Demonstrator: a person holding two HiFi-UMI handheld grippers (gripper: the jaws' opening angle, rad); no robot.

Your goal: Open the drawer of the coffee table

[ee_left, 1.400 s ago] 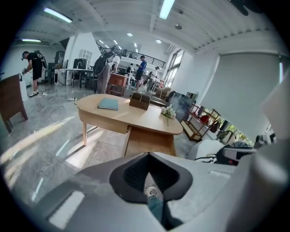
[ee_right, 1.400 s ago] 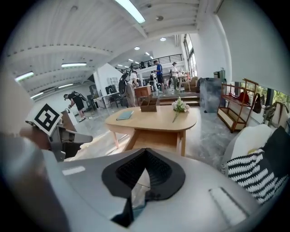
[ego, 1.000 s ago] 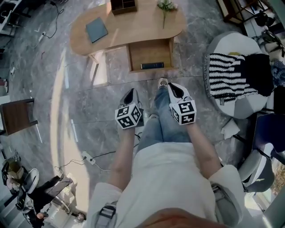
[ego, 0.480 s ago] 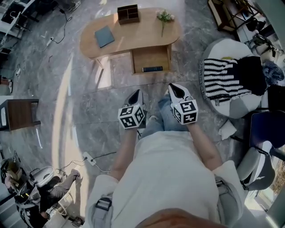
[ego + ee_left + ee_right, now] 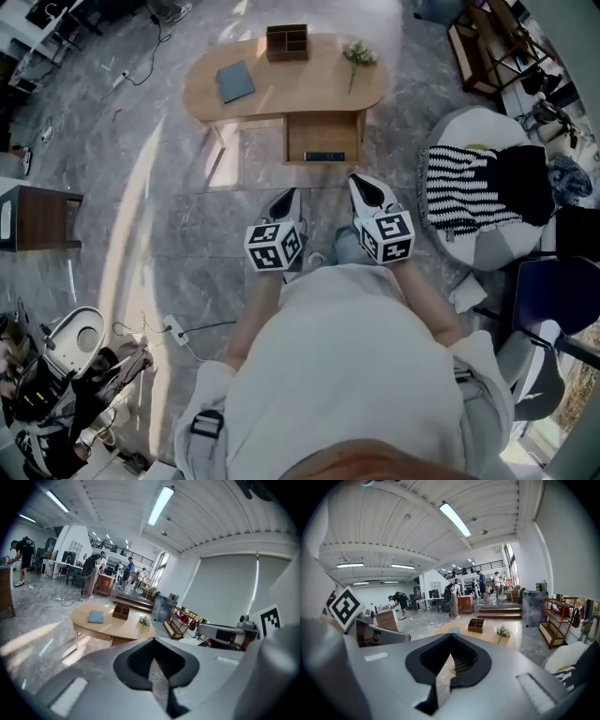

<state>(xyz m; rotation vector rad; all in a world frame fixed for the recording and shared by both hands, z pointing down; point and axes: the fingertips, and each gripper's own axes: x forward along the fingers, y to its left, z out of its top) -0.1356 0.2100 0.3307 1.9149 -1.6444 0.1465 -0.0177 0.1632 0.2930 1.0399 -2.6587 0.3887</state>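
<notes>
Left gripper (image 5: pixel 282 201) and right gripper (image 5: pixel 366 187): both clenched, gripping nothing, hanging side by side above the floor. Drawer (image 5: pixel 319 131): standing pulled open from the coffee table (image 5: pixel 281 89), well ahead, carrying a dark book (image 5: pixel 324 157) at its front.

Head view.
- Desk (image 5: pixel 300 89) stands on the floor at the far side.
- On the desk, 3 items: notebook (image 5: pixel 234 82) toward the left end; box (image 5: pixel 287 42) at the far edge, centre; flower sprig (image 5: pixel 359 56) near the right end.
- Drawer (image 5: pixel 323 131) juts from the desk's near edge, right of centre, toward the person.
- In the drawer, 1 book (image 5: pixel 324 157) lies along the near wall.
- Left gripper (image 5: pixel 288 194) and right gripper (image 5: pixel 362 182) sit side by side, nearer than the drawer and apart from it.
- Side table (image 5: pixel 37 217) is well left of the desk and nearer.
- Seat (image 5: pixel 487 239) is right of the drawer, with a throw (image 5: pixel 469 183) on it.
- Power strip (image 5: pixel 172 328) lies on the floor, left of the person.
</notes>
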